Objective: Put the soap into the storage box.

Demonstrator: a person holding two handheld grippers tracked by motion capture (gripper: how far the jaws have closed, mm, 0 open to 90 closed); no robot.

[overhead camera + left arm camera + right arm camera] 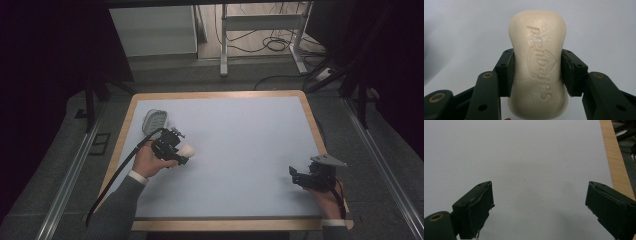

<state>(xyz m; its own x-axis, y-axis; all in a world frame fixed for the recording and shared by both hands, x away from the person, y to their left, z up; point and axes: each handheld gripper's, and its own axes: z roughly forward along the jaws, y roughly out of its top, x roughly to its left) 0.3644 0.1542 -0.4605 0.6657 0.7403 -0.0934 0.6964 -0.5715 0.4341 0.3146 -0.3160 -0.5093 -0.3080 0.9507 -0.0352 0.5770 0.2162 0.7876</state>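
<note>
- The cream soap bar [537, 65] bears an embossed word, roughly "paenbayes", not sharply legible.
- The left gripper [537, 72] pinches its sides, low over the counter [240, 150].
- The right gripper [540, 207] hangs spread, nothing between its jaws.

One bar of soap [537, 65] sits at about nine o'clock on the one table [240, 135]. One soap dish [154, 120] lies at ten o'clock. Two grippers are there: the left gripper [184, 152] and the right gripper [295, 176].
</note>
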